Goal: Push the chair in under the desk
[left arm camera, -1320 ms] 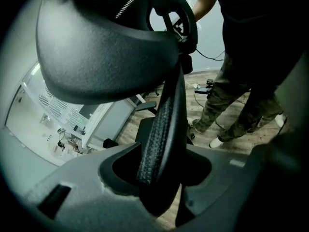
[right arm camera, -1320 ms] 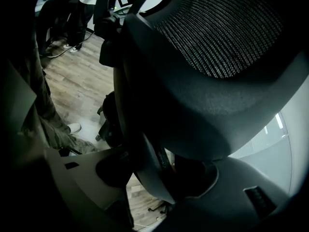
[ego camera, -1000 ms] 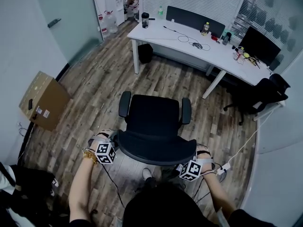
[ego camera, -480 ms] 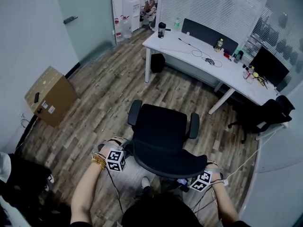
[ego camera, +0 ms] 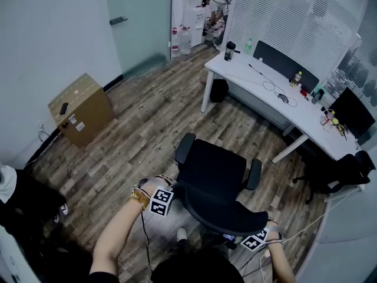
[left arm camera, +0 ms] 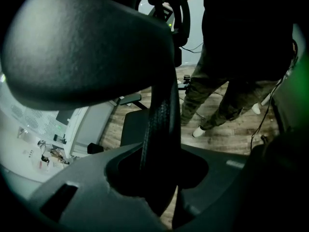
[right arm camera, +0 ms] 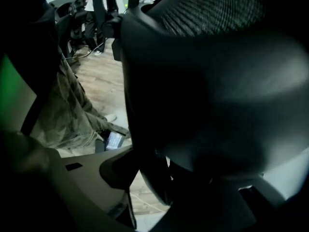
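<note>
A black office chair [ego camera: 217, 171] stands on the wood floor, short of the white desk [ego camera: 259, 78] at the upper right. Its seat faces the desk. My left gripper [ego camera: 168, 196] is at the left end of the chair's backrest [ego camera: 232, 216]. The backrest's edge [left arm camera: 161, 115] runs between the left gripper's [left arm camera: 159, 178] jaws, which are closing on it. My right gripper [ego camera: 259, 239] is at the backrest's right end. Its jaws grip the backrest rim [right arm camera: 145, 144], which fills most of the right gripper [right arm camera: 154, 178] view.
A cardboard box [ego camera: 82, 108] stands by the left wall. A second black chair [ego camera: 339, 173] and a monitor [ego camera: 352, 114] are at the desk's right end, and a dark bin [ego camera: 219, 90] sits under its left end. Cables trail on the floor by my feet [ego camera: 181, 233].
The head view has swung left, so chair, desk and grippers sit further right and lower in it. The chair's back now lies at a slant. Both grippers have stayed at its ends.
</note>
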Tool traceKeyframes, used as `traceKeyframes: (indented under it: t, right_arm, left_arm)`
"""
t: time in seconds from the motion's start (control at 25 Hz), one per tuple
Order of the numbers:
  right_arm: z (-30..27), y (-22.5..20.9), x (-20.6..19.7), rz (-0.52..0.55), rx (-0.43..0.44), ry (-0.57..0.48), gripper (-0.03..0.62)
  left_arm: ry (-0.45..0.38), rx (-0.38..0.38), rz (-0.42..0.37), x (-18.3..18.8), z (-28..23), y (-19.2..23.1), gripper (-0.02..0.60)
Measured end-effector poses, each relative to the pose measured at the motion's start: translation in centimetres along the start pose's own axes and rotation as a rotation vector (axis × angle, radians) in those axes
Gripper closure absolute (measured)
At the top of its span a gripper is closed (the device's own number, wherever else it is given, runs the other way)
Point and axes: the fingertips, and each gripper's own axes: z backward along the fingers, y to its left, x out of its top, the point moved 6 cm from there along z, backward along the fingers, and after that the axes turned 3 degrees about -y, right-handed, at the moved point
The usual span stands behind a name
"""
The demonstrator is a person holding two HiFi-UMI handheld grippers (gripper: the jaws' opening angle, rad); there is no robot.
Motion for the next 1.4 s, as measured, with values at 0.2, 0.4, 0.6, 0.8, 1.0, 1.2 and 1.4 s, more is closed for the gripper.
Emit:
traceKeyframes:
  t: [0.2, 0.4, 0.6, 0.8, 1.0, 1.2, 1.4]
  right_arm:
    - [-2.3, 0.7, 0.2, 0.115, 0.027, -0.065, 0.499]
    - [-2.1, 1.0, 1.2, 0.099, 0.029, -0.124, 0.503]
    - [-1.9, 0.5, 1.1, 0.088, 0.007, -0.162, 0.491]
    - [-2.2, -0.3, 1.6, 0.090, -0.004, -0.198, 0.484]
    - [-2.4, -0.7, 0.1, 0.053, -0.004, -0.187, 0.476]
    - [-2.7, -2.6, -1.3, 0.044, -0.025, -0.179, 0.474]
    - [-3.4, -4.8, -3.1, 0.064, -0.039, -0.179, 0.479]
  left_arm:
    - [0.000, -0.010, 0.008, -0.7, 0.2, -0.2, 0.457]
    - [0.011, -0.037, -0.004, -1.3, 0.5, -0.4, 0.459]
    - [0.014, -0.083, -0.020, -1.0, 0.3, -0.5, 0.462]
    - [0.009, -0.110, -0.026, -1.3, 0.2, -0.1, 0.460]
    - [0.007, -0.116, 0.002, -0.3, -0.9, 0.9, 0.448]
    - [-0.019, -0.098, 0.034, 0.9, -2.3, 3.3, 0.428]
    - [-0.023, -0.102, 0.036, 2.1, -4.0, 6.1, 0.422]
